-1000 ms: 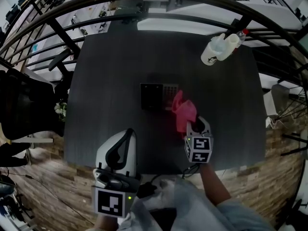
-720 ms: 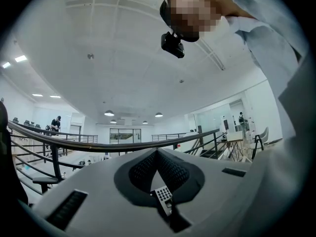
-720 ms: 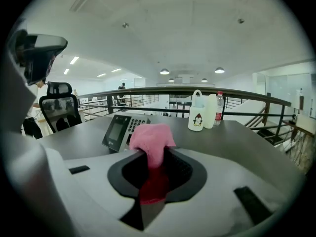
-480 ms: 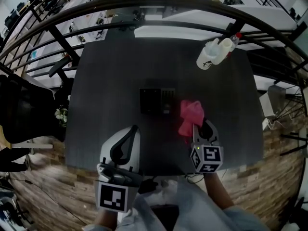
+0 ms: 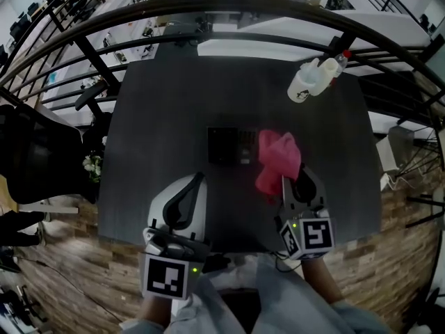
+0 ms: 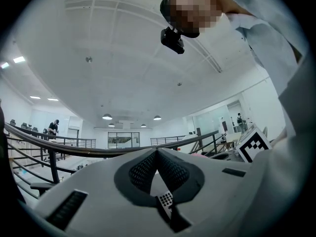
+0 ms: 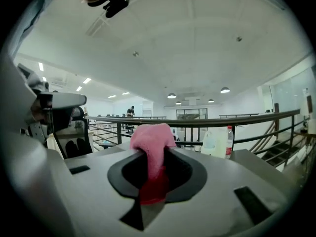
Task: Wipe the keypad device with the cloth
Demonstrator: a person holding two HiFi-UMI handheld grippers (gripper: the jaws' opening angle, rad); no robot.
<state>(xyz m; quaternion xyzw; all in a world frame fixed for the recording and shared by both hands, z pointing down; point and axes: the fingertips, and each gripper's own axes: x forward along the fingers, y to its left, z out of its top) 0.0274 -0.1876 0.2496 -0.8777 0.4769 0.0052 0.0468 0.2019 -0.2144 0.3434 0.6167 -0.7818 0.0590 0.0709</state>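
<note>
The keypad device (image 5: 230, 146), a small dark box with a key grid on its right half, lies mid-table. A pink cloth (image 5: 278, 158) bunches right beside its right edge. My right gripper (image 5: 288, 184) is shut on the cloth's near end, and the cloth (image 7: 150, 138) pokes up out of the jaws in the right gripper view. My left gripper (image 5: 196, 181) is near the table's front edge, left of the keypad and apart from it. Its mesh pads (image 6: 144, 171) meet at the tip with nothing between them.
A white jug and a clear bottle with a red cap (image 5: 313, 77) stand at the table's (image 5: 160, 110) far right corner. A black railing (image 5: 208, 9) curves behind the table. An office chair (image 5: 35, 158) is off the left edge.
The right gripper has drawn the cloth rightward and toward me, off the keypad's right part to beside it. The left gripper has hardly moved.
</note>
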